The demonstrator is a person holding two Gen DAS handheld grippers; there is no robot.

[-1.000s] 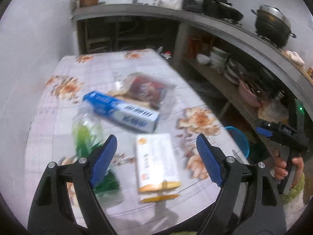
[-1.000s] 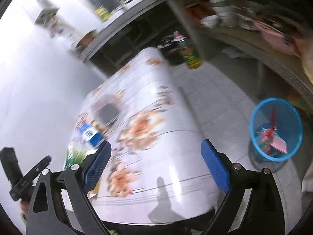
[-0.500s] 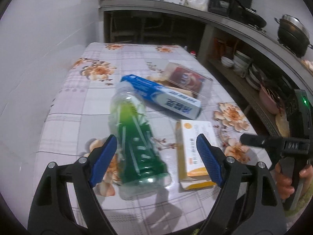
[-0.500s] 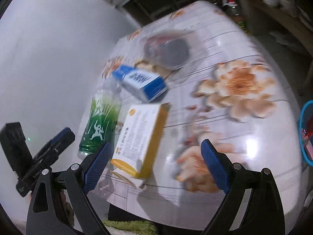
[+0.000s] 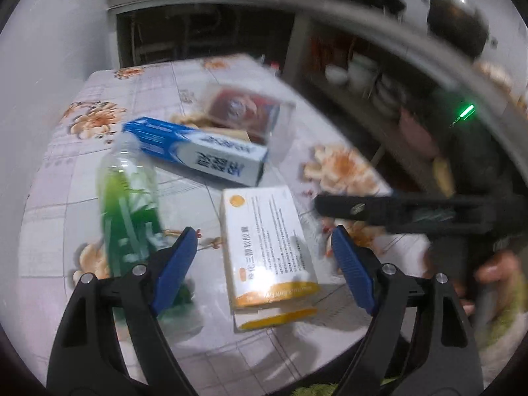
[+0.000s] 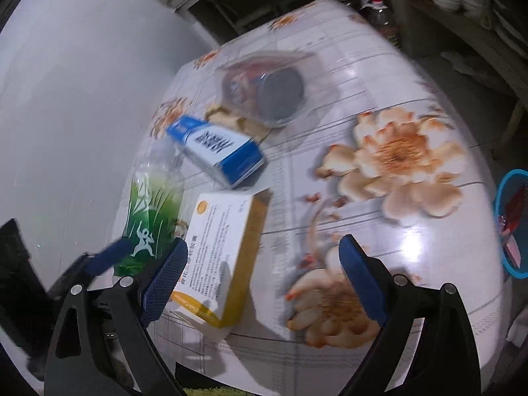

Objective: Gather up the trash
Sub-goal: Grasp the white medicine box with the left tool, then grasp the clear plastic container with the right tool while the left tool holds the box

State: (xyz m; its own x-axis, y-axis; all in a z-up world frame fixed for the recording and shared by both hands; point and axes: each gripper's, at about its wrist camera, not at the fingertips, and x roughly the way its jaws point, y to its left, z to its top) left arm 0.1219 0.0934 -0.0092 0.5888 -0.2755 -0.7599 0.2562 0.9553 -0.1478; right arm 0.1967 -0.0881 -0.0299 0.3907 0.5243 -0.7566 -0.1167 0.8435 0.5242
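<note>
On the flowered table (image 5: pixel 59 178) lie a white and yellow box (image 5: pixel 264 241), a blue and white carton (image 5: pixel 198 151), a green-labelled plastic bottle (image 5: pixel 128 204) and a clear plastic container (image 5: pixel 247 109). My left gripper (image 5: pixel 264 270) is open and empty, its jaws either side of the yellow box, just above it. My right gripper (image 6: pixel 260 280) is open and empty over the table's near edge, beside the yellow box (image 6: pixel 217 257). The bottle (image 6: pixel 151 217), carton (image 6: pixel 217 151) and container (image 6: pixel 264 89) also show there. The right gripper's finger (image 5: pixel 396 211) reaches in from the right.
A blue trash basket (image 6: pixel 511 224) stands on the floor right of the table (image 6: pixel 396 82). A white wall (image 6: pixel 66 82) runs along the left. Shelves with bowls and pots (image 5: pixel 363 72) stand at the back right.
My left gripper has shifted right, from over the bottle to over the yellow box. My right gripper has moved in closer to the box and the left gripper.
</note>
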